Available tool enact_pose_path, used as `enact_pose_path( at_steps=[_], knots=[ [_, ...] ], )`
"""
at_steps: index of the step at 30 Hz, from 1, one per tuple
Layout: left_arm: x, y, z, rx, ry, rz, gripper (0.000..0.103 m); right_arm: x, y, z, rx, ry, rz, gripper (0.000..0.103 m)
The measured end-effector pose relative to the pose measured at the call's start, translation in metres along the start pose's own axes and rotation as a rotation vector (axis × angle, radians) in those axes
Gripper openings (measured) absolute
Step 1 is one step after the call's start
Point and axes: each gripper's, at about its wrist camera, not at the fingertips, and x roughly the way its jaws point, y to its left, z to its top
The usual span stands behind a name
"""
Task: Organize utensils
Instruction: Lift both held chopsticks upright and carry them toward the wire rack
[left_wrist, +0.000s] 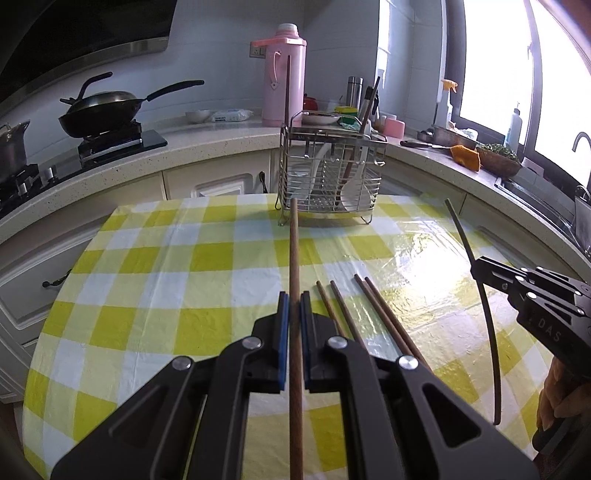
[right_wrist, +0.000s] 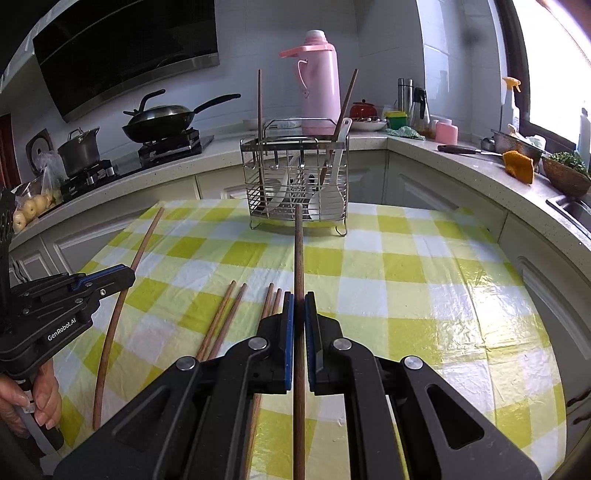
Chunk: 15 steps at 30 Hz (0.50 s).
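Left gripper clamped on wooden chopstick, blue pads tight either side; my right gripper likewise pinching darker chopstick; both sticks point toward wire caddy at far edge of table; four loose chopsticks lie near front edge on checked plastic cloth; risk: round, smooth sticks may pivot in pads, tip catching on steel wire instead of entering; glossy cloth slippery, caddy could skate if nudged; two chopsticks and white ceramic spoons already inside, crowding slots.
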Motion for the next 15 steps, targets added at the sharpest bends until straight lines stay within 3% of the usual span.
enact_pose_path(
  at_steps=[15],
  knots=[
    [-0.030, -0.002, 0.007, -0.018, -0.127, 0.031, 0.006, -0.039, -0.003, 0.011, 0.030, -0.162, -0.007, 0.007]
  ],
)
